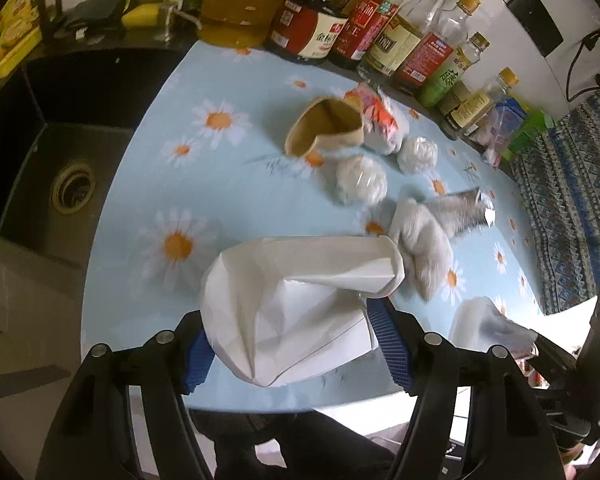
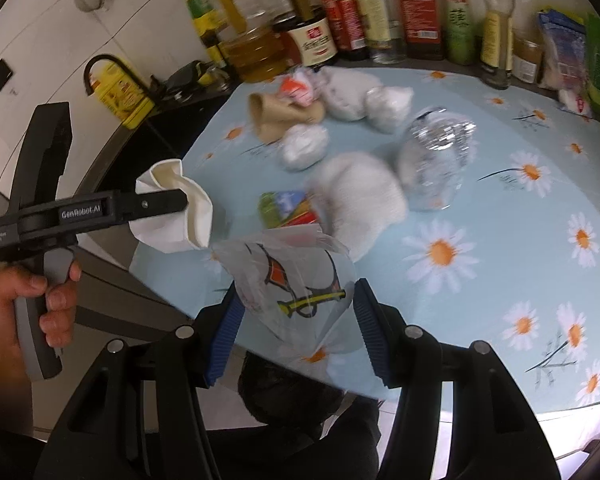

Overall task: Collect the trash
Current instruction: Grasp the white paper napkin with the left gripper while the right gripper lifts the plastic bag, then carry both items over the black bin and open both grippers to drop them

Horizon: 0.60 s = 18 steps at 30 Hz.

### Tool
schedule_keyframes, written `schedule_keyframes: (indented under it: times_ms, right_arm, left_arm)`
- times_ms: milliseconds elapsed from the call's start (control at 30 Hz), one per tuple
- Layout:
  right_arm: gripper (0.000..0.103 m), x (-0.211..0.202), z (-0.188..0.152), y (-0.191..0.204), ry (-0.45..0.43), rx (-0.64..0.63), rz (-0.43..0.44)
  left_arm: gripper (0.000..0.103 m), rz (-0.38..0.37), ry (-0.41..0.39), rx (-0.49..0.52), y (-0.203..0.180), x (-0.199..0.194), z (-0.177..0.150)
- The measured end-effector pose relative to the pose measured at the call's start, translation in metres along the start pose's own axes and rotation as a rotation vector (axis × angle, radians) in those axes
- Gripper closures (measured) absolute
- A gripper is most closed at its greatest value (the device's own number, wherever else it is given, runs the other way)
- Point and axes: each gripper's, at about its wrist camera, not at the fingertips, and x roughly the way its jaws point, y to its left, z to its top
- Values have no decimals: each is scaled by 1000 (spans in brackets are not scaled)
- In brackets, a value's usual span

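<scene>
Between the left gripper's (image 1: 288,344) blue pads sits a crushed white paper cup (image 1: 292,300), clamped and lifted over the near edge of the daisy-print tablecloth (image 1: 172,184). Beside it, the right gripper (image 2: 296,332) pinches a clear printed plastic wrapper (image 2: 292,280). Both look to be carrying their pickups toward a bin that is not visible; the next move calls for releasing over it. Farther back lie a crumpled tissue (image 1: 420,248), wrapped white balls (image 1: 360,180), a flattened brown cup (image 1: 324,128) and bottles (image 1: 400,36).
</scene>
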Motion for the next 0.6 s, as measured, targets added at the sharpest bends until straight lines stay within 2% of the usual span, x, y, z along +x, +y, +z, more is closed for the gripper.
schedule_keyframes:
  times_ms: [400,600]
  right_arm:
    - [47,19,-38,53,78,-42,13]
    - [47,33,-60,70,132,-45,20]
  left_arm:
    - [36,-42,49,0,24,-16,-62]
    - [35,-63,103,-5,36,-18,-98]
